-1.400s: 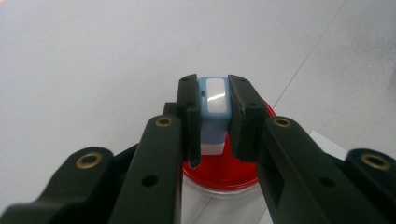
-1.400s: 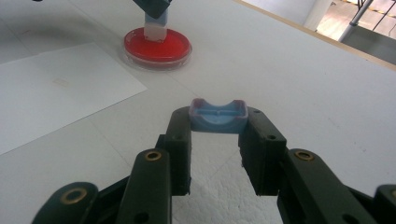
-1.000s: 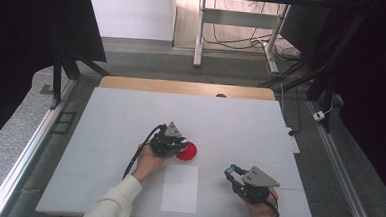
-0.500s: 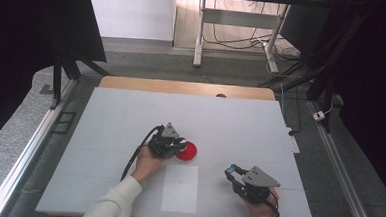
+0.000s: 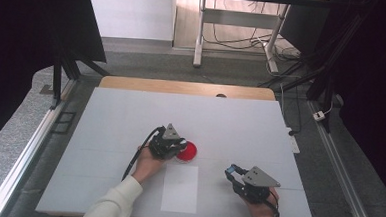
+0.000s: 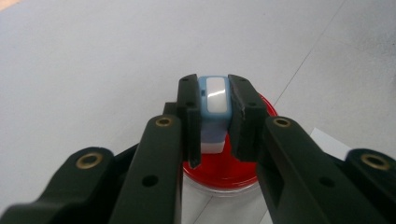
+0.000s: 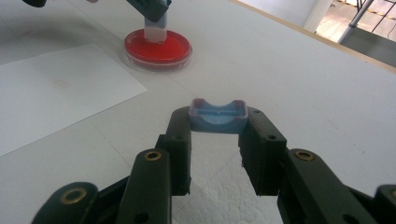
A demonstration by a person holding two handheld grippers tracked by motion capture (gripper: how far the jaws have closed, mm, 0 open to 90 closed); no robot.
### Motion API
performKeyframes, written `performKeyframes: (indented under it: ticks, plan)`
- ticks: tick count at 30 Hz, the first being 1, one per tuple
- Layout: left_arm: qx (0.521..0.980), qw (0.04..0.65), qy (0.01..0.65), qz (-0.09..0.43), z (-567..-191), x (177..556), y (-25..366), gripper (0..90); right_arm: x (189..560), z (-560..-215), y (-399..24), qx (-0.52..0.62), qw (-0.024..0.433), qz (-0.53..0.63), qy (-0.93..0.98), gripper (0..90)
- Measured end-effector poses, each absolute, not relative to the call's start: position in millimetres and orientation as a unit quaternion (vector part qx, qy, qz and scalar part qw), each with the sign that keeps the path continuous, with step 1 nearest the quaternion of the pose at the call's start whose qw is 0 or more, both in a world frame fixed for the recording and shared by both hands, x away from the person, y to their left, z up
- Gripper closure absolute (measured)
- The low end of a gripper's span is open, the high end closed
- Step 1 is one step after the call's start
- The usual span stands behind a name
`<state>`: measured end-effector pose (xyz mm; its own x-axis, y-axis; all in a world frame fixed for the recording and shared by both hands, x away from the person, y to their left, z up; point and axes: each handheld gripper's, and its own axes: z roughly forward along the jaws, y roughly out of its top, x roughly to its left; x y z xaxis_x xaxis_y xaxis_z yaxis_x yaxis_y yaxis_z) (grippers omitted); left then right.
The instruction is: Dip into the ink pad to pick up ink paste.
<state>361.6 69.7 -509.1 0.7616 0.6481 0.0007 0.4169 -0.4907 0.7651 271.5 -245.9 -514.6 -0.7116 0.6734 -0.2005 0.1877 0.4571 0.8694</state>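
White worktop point(image 5: 130, 120) fills the scene, a white paper sheet point(image 5: 180, 188) near its front edge. Left tool point(image 6: 214, 116) is clenched on a pale blue-and-white stamp block point(image 6: 213, 100), pressing it into the round red ink dish point(image 5: 187, 151) at the sheet's twelve o'clock. Right tool point(image 7: 218, 135), at four o'clock, grips the blue plastic cap point(image 7: 217, 116). Inking seems underway; next, probably lift and stamp the paper. No writing is legible.

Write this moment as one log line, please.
left gripper: shut on blue-white stamp over red dish | right gripper: shut on blue cap
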Motion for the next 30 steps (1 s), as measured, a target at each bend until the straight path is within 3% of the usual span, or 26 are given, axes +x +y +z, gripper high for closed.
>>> performKeyframes:
  ticks: [30]
  plan:
    - [0.845, 0.407, 0.316, 0.147, -510.2, 360.4, 72.0, 75.8, 270.0, -513.2, -245.1, 0.263, 0.272, 0.452, 0.808, 64.4]
